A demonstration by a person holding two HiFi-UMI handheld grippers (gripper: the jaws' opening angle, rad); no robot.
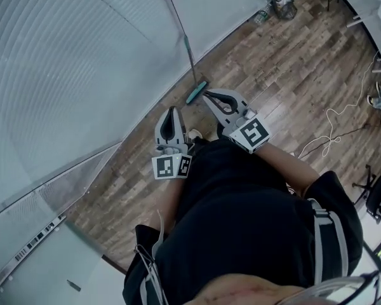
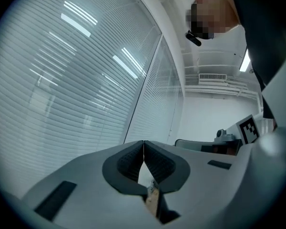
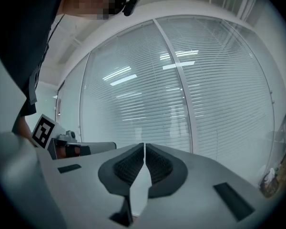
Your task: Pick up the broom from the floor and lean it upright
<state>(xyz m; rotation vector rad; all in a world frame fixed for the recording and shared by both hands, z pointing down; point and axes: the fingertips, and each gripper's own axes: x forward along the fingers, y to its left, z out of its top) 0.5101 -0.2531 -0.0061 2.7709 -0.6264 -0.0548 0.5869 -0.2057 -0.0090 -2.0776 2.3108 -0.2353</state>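
Note:
The broom (image 1: 196, 92) stands upright in the head view, its teal head on the wood floor and its thin handle leaning against the glass wall with blinds (image 1: 82, 62). My right gripper (image 1: 206, 94) is raised in front of me, its tips just right of the broom head in the picture, jaws shut on nothing. Further left, my left gripper (image 1: 173, 110) is also shut and empty. In the left gripper view the left gripper (image 2: 143, 142) points level at the blinds, tips together. The right gripper (image 3: 144, 146) in its own view faces the same blinds with its tips meeting.
A wire bin (image 1: 282, 6) with bottles beside it sits by the wall at the top. A pale cable (image 1: 333, 116) snakes over the wood floor (image 1: 286, 75) at right, near a black stand (image 1: 376, 196). A white desk edge (image 1: 368, 11) runs along the top right.

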